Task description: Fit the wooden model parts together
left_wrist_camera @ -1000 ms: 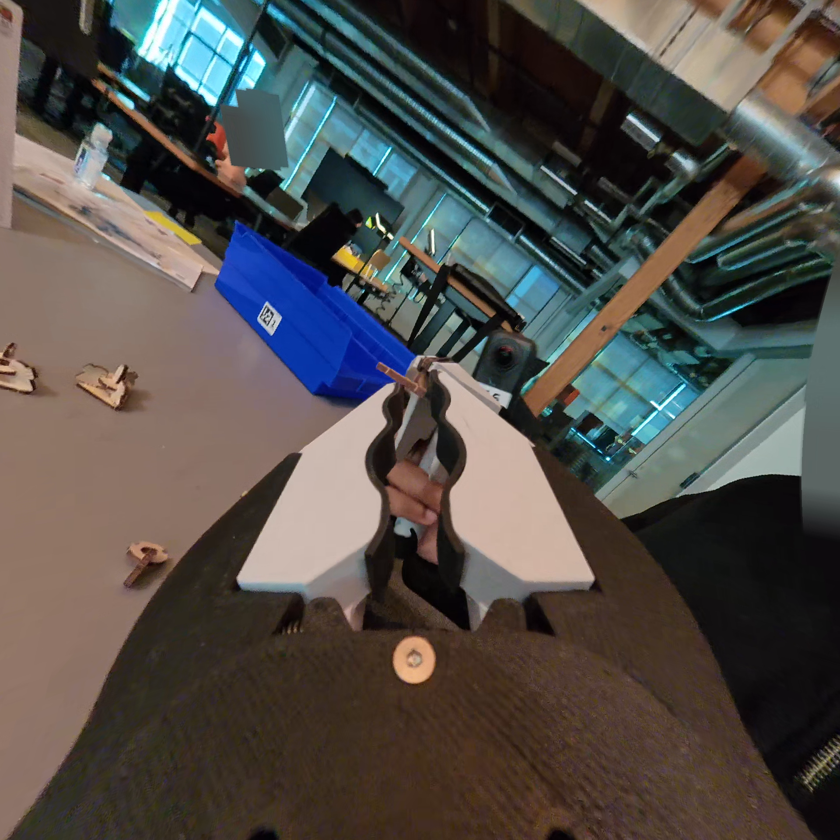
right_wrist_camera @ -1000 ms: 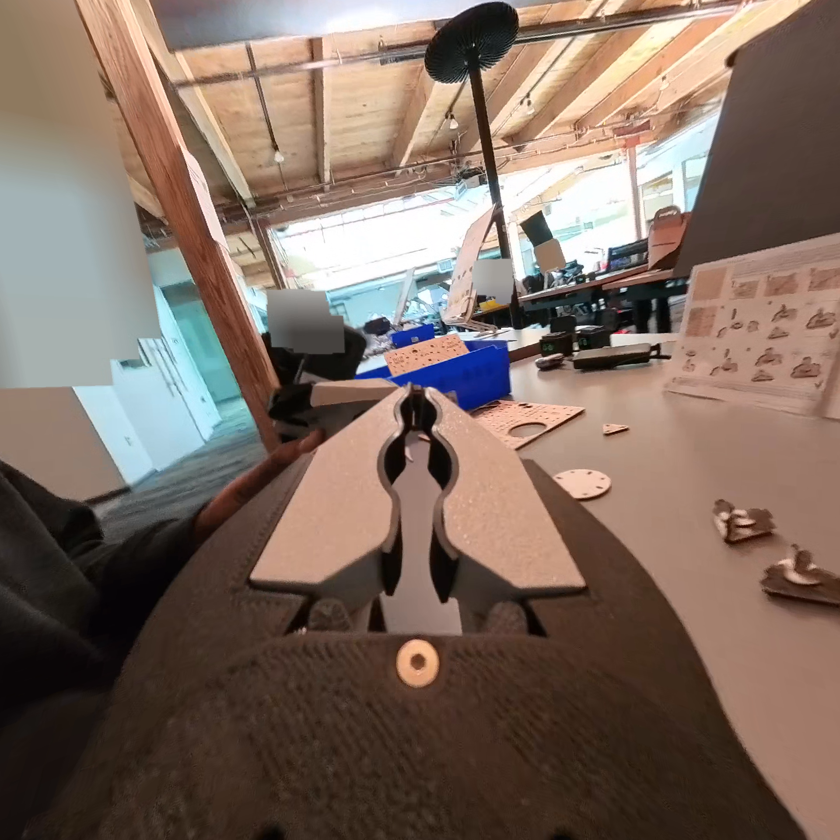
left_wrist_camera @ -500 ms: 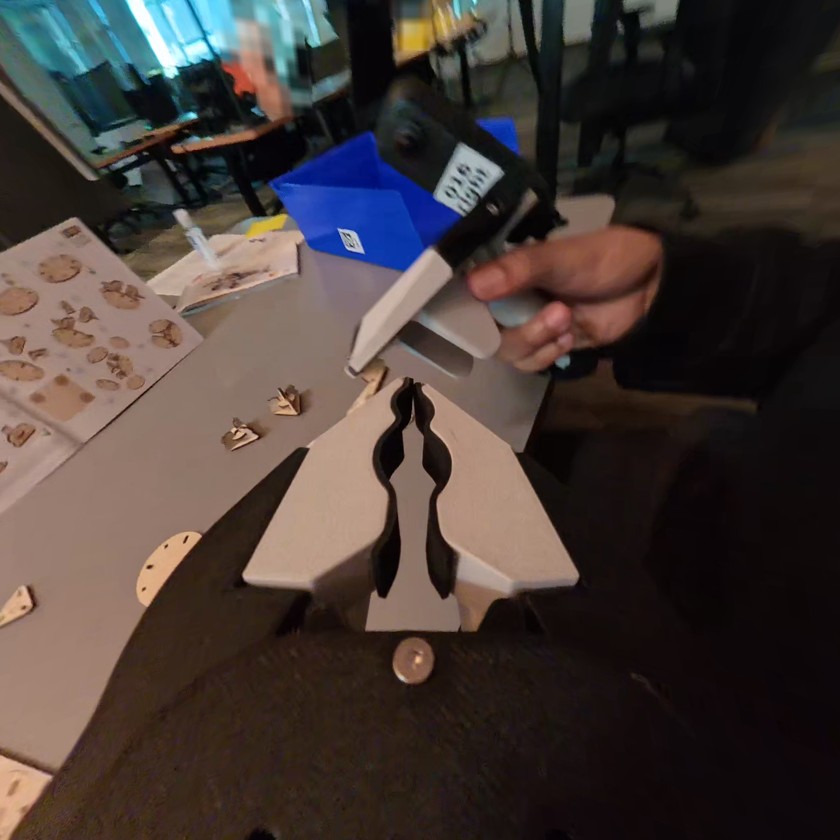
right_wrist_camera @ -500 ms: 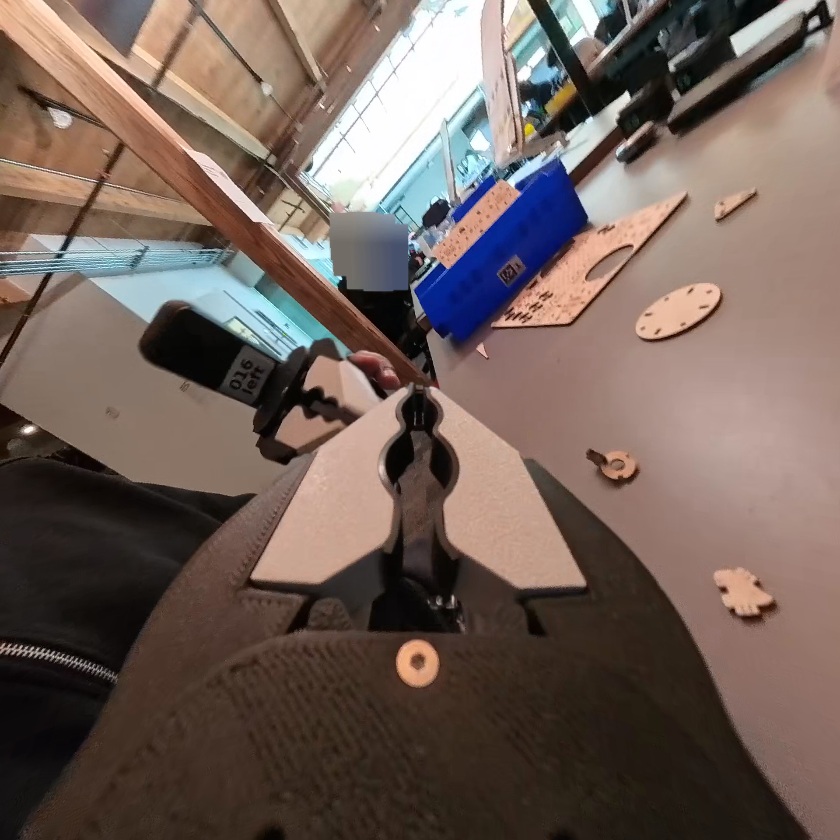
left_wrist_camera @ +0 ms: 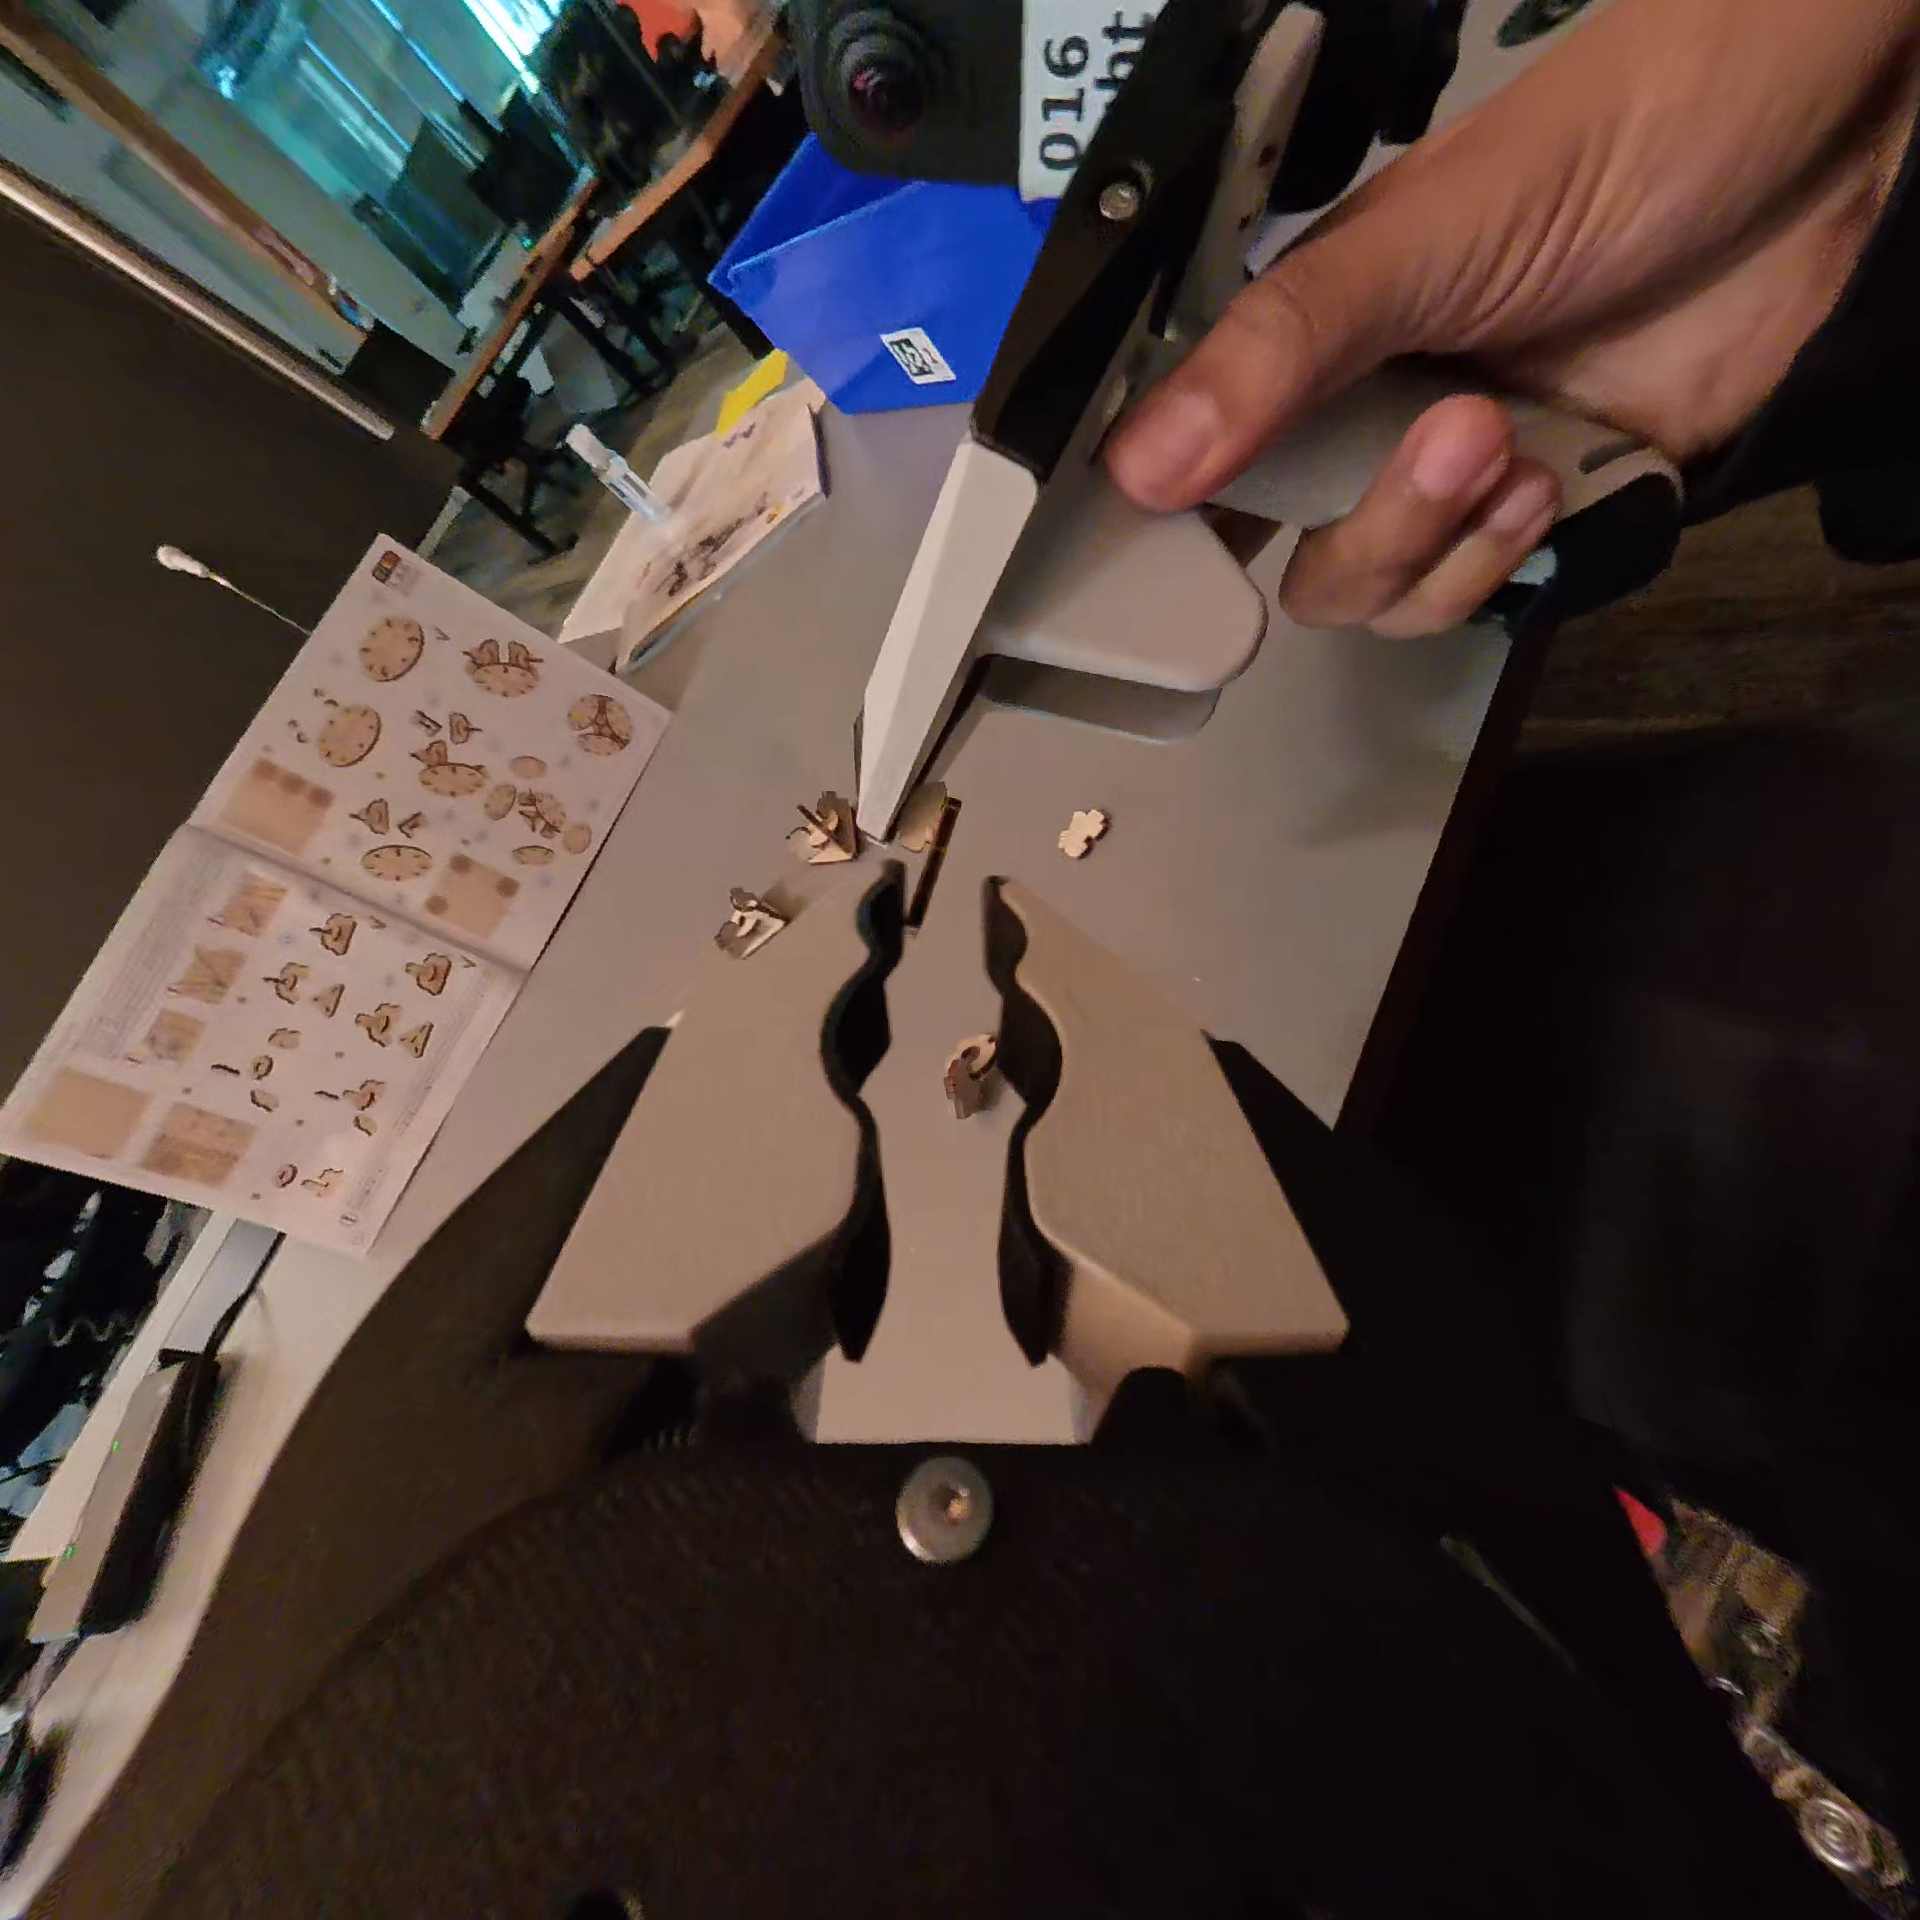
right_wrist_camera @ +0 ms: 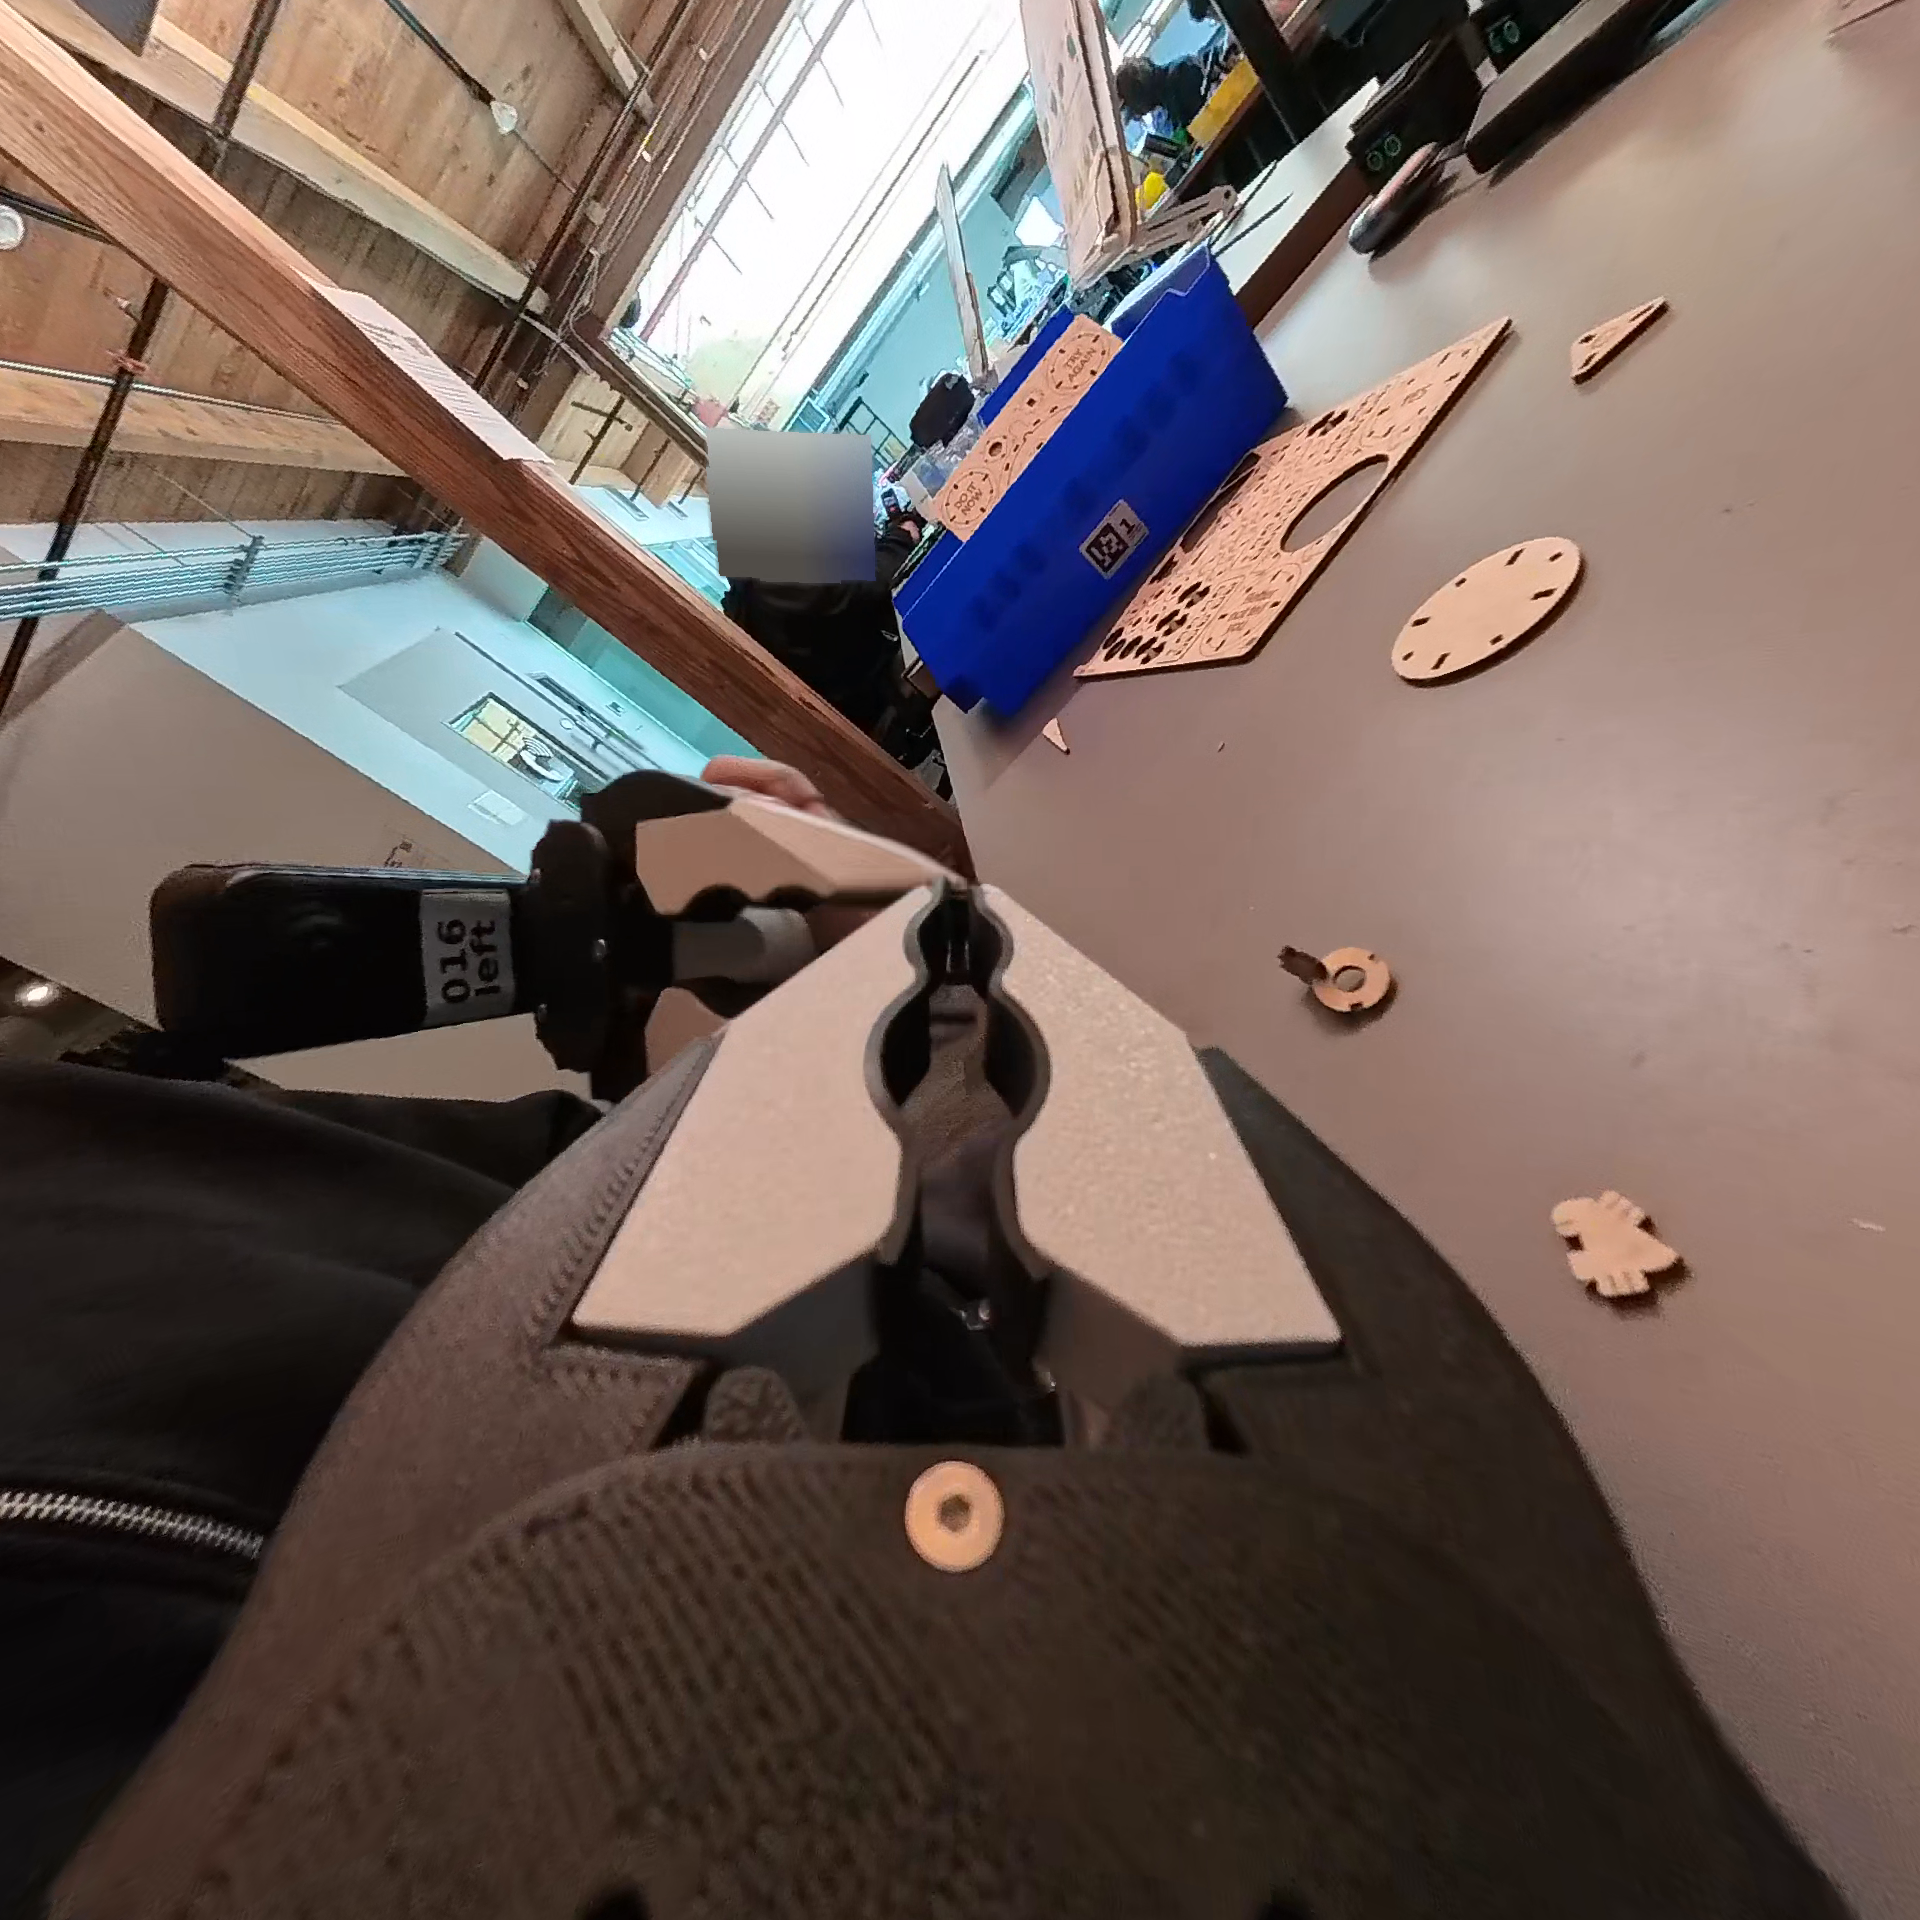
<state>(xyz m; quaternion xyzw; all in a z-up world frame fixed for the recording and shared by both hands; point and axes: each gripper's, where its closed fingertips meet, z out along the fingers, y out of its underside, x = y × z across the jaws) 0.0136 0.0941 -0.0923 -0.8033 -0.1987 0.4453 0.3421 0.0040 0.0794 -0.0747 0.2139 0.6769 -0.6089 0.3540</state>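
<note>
Each gripper wore two pale grey, wedge-shaped fingers [left_wrist_camera: 748,1122] lined inside with wavy black pads [left_wrist_camera: 862,997]. Behind them sat a black, ribbed housing [left_wrist_camera: 935,1714] with a silver screw [left_wrist_camera: 943,1509] at its middle. The right gripper [left_wrist_camera: 883,821], seen from the left wrist, had a black body, a white sticker and a round camera lens [left_wrist_camera: 873,83] behind the fingers. The person's hand [left_wrist_camera: 1455,312] came out of a black sleeve [left_wrist_camera: 1870,364], and a black jacket zip [right_wrist_camera: 125,1527] showed beside the right gripper.
</note>
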